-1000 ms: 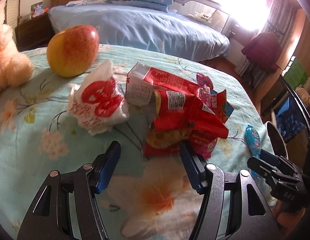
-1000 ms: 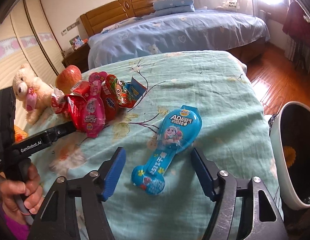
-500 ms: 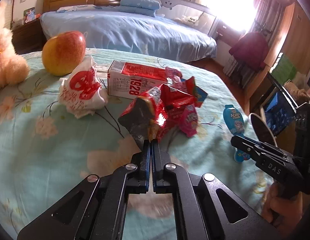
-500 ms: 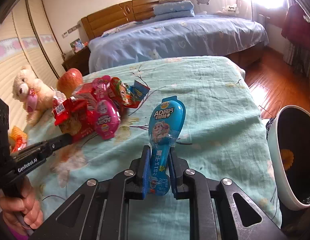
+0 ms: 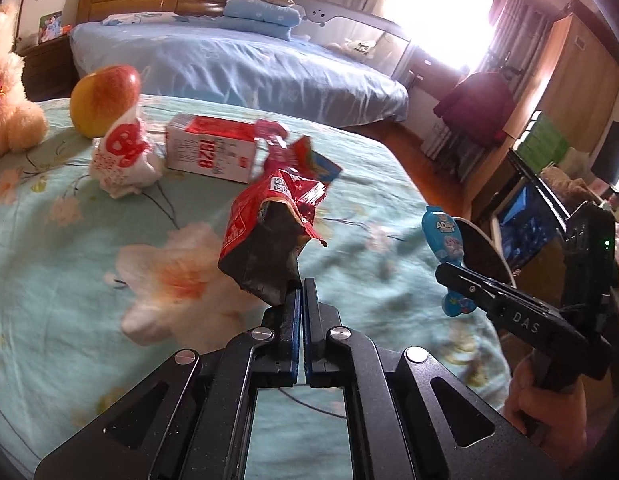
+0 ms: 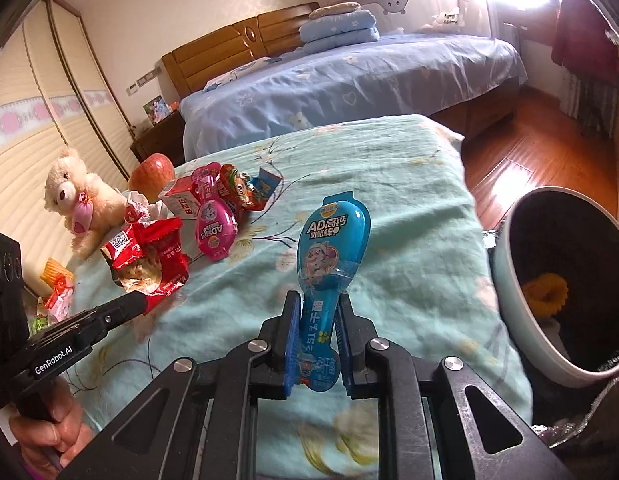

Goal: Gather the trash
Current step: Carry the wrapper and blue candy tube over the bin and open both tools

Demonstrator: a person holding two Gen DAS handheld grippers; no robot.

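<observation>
Both wrappers are now rising off the bed. Left gripper is pinching the red snack bag by one corner, perhaps loosely, so it could slip. Right gripper is clamping the blue wrapper. Only the right view is showing the bin interior.

Daylight is blasting through the window, blowing it out white in both my views. The fisheye is bending the dark edges, and the bedspread is blurring slightly.
</observation>
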